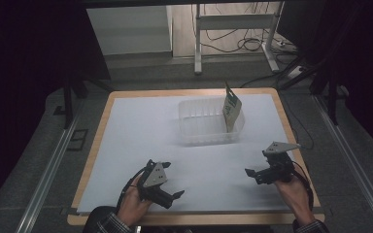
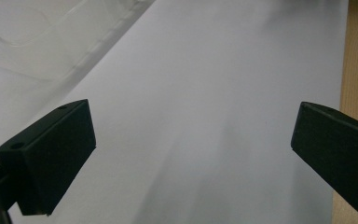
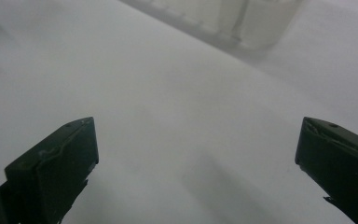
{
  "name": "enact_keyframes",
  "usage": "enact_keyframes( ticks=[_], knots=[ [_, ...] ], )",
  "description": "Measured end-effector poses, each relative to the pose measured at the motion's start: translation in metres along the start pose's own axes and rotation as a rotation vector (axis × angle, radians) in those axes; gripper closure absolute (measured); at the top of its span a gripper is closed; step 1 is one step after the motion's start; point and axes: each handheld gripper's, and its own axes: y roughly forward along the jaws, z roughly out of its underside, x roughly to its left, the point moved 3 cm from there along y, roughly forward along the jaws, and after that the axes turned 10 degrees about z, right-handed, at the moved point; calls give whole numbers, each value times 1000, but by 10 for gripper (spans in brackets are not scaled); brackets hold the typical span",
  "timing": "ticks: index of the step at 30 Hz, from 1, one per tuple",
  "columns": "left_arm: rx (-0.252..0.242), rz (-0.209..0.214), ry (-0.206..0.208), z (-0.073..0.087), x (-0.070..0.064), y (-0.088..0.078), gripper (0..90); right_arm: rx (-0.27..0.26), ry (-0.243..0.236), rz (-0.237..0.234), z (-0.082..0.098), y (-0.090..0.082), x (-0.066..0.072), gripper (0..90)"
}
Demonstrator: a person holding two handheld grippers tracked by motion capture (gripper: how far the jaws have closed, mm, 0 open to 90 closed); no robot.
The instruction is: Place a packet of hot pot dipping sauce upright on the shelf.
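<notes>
Grippers idle, packet standing in clear bin

Desk state: white sheet over a wooden top, one clear plastic bin in the upper middle of the high view. A green-and-cream packet stands on edge inside the bin, leaning against its right wall, top corner poking above the rim. Long axis runs roughly upright, tilted slightly toward the upper left of the frame.

Left gripper: lower left of centre, held low over the sheet, fingers spread wide with nothing between them. Its own view looks across bare white sheet; a corner of the bin sits in the upper left, wood edge down the right side.

Right gripper: lower right, fingers also spread wide and empty. Its own view has the bin wall along the top, a little right of centre, well apart from the fingertips.

Key relation: packet lies up-frame from both grippers, well apart from each. It sits on the bin's right side, so the right gripper is nearer and lines up more directly below it; the left would have to cross the bin's width. Judgement: a reach from the right, fingers closing across the packet's thin faces near the exposed top corner, looks the cleaner approach. Risk: the packet leans loosely and could slide flat if nudged.
</notes>
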Motion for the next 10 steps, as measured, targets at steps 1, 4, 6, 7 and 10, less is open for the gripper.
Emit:
enact_keyframes(
  ticks=[1, 4, 6, 7, 10],
  knots=[
    [0, 0, 0, 0, 0, 0, 0, 0, 0, 0, 0, 0, 0, 0],
    [4, -1, -1, 0, 0, 0, 0, 36, -6, -8, 7, 2, 2, 0],
    [6, -4, -2, 0, 1, 0, 0, 80, -18, -6, 13, 5, 3, 0],
    [7, -5, -3, 0, 1, 0, 0, 85, -20, -5, 14, 5, 2, 0],
    [10, -8, -3, 1, 1, 0, 0, 89, -14, -7, 15, 6, 1, 0]
  ],
)
